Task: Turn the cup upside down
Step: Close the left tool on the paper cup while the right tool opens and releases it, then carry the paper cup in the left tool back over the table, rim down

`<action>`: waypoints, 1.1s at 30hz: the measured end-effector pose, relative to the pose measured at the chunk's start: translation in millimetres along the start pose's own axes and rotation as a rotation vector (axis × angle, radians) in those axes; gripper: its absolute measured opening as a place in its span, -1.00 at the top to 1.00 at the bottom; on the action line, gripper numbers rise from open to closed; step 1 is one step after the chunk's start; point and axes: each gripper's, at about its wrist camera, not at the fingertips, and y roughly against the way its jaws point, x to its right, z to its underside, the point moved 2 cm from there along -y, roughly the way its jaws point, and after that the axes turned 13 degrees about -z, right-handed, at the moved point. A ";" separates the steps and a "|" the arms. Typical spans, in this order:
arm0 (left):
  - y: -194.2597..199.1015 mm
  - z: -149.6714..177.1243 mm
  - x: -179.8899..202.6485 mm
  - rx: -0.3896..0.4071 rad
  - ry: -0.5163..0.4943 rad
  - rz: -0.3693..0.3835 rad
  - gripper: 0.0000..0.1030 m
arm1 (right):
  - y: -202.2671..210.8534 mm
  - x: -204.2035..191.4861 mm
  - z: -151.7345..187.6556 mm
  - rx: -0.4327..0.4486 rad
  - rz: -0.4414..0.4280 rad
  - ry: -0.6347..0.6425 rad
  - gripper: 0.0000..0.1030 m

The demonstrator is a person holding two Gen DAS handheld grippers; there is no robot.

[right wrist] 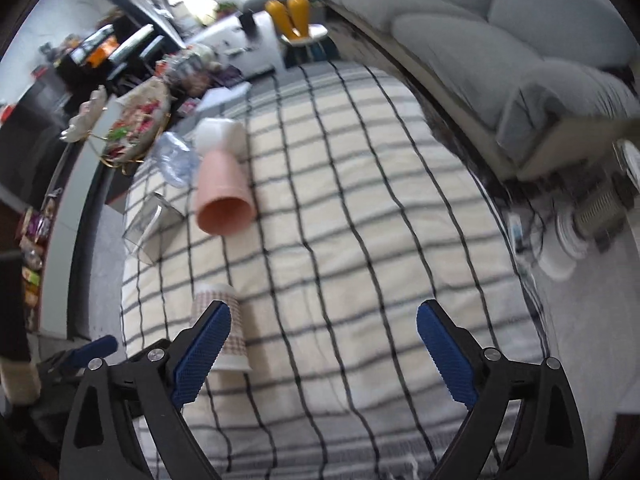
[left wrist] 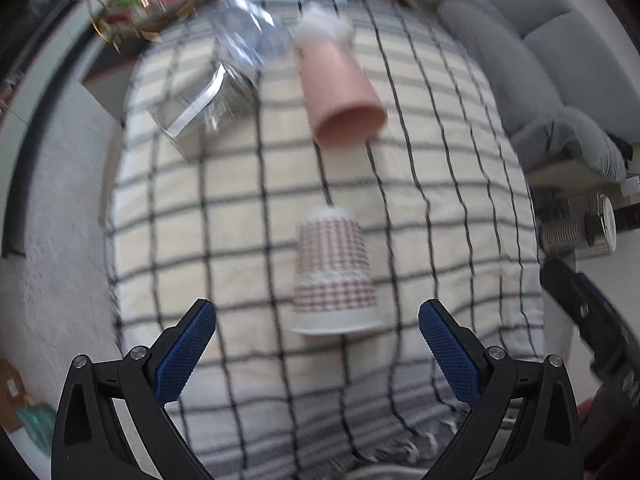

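A paper cup [left wrist: 333, 272] with a red check pattern stands upside down, rim on the checked cloth [left wrist: 248, 216]. My left gripper [left wrist: 318, 344] is open and empty, just in front of the cup, not touching it. In the right wrist view the same cup [right wrist: 224, 320] stands at the lower left, partly behind my left finger. My right gripper [right wrist: 324, 344] is open and empty over bare cloth [right wrist: 360, 208], to the right of the cup. A pink cup [left wrist: 340, 92] lies on its side farther back, mouth toward me; it also shows in the right wrist view [right wrist: 224, 196].
A clear plastic box [left wrist: 204, 100] and crumpled clear plastic [left wrist: 244, 36] lie at the back left of the cloth. A white object [right wrist: 218, 134] sits behind the pink cup. A grey sofa [right wrist: 500, 40] runs along the right. A snack bowl [right wrist: 132, 128] stands back left.
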 end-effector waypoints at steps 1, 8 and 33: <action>-4.1 -3.4 6.7 -0.038 -0.013 -0.005 -1.00 | 0.5 5.8 -0.3 -0.007 -0.008 -0.023 -0.83; -34.6 -25.9 34.9 -0.294 -0.054 -0.058 -1.00 | -12.0 28.1 -16.3 -0.078 -0.005 -0.099 -0.83; -134.0 -31.3 54.5 -0.768 -0.168 -0.125 -0.23 | -116.4 61.3 -69.9 -0.288 -0.078 -0.224 -0.84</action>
